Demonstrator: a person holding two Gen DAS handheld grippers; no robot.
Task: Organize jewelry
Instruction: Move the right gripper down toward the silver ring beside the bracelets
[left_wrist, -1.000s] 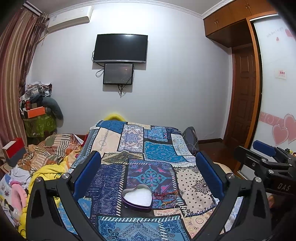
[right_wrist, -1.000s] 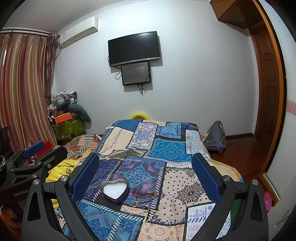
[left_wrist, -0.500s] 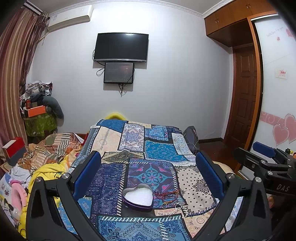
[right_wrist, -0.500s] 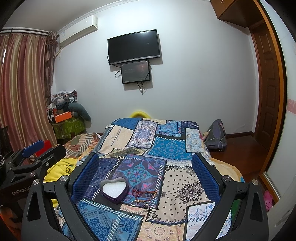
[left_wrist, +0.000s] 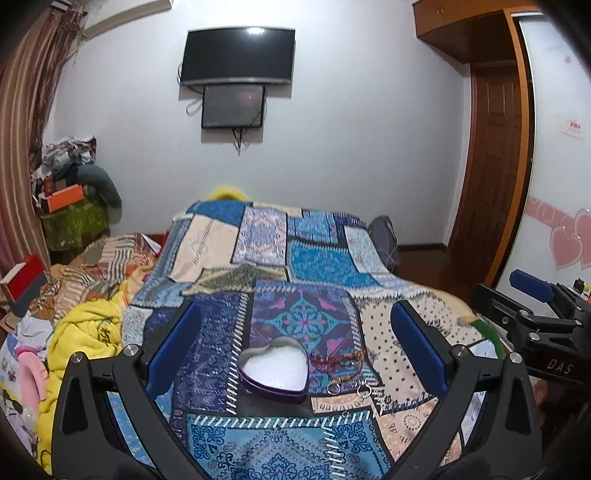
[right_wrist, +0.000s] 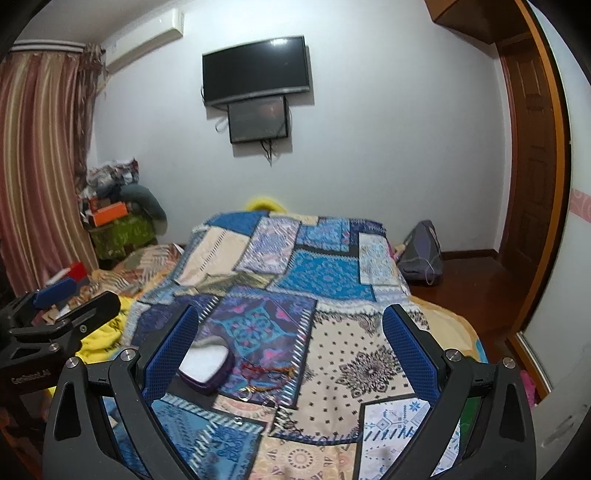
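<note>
Heart-shaped tin (left_wrist: 273, 369), purple wall, white lining, lid off, lies on the patchwork bedspread (left_wrist: 321, 266) of the bed. Red cord bracelets (left_wrist: 338, 360) and small rings (left_wrist: 364, 390) lie just beside the tin's right edge, on the cloth. Left hand-held gripper (left_wrist: 295, 350) and right hand-held gripper (right_wrist: 286, 350) both hover above the bed, fingers spread wide, holding nothing.

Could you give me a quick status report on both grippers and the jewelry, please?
Left gripper open, empty. Right gripper open, empty. Purple heart-shaped tin open on patchwork bedspread; red cord bracelets and silver rings beside it. Nothing in the way.
</note>
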